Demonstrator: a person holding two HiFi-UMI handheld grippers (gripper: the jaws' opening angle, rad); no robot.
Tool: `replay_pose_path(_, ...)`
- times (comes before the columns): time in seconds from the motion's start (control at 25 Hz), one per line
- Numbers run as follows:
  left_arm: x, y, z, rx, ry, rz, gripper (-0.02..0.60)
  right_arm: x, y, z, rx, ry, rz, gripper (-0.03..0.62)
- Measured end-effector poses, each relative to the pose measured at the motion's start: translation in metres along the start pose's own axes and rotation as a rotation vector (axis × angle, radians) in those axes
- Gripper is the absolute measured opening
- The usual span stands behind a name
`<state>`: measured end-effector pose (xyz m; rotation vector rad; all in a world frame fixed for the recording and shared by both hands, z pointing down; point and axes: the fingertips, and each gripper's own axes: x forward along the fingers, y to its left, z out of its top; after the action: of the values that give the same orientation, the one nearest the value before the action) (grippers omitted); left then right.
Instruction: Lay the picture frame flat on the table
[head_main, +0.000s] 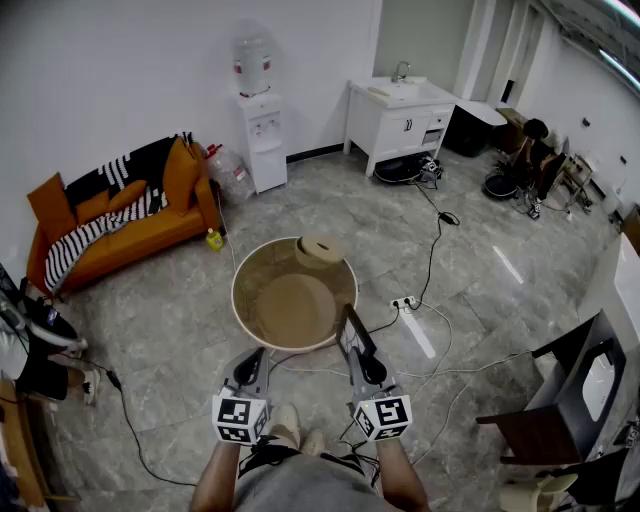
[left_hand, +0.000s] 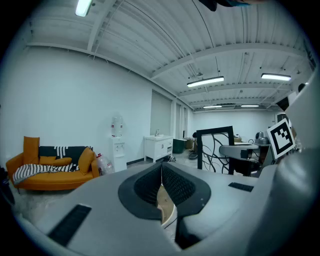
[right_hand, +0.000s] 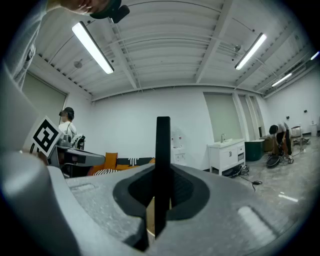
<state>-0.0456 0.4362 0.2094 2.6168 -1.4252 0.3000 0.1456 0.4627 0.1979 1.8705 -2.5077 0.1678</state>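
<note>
Head view: the right tongs are gripping a thin dark frame, which is sticking out ahead of their tips over the near rim of the round table, with the left tongs hovering alongside. Left gripper view: the left tongs are showing jaws pressed together on nothing. Right gripper view: the right tongs are pinching the frame edge-on by its border. It is looking stiff, light and smooth, likely fragile if glazed, so that border is seeming the safest hold.

We see an orange sofa draped with a striped blanket, near a water dispenser. A white sink cabinet stands by the far wall.
</note>
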Motion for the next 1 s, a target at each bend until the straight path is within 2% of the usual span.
replay_pose_path(0.16,0.014,0.004,-0.002,0.004,0.006,-0.007,0.02,0.011,-0.005,-0.001,0.026,-0.016,0.015,0.028)
replay_pose_path(0.44,0.05,0.025,0.003,-0.009,0.016,-0.043,0.02,0.043,-0.014,0.001,0.028,-0.001,-0.013,0.028)
replay_pose_path(0.8,0.097,0.069,0.021,-0.013,0.002,-0.097,0.02,0.1,-0.013,0.017,0.028,0.002,-0.051,0.028)
replay_pose_path(1.0,0.116,0.093,0.027,-0.001,-0.016,-0.121,0.02,0.125,-0.006,0.012,0.035,0.01,-0.07,0.028)
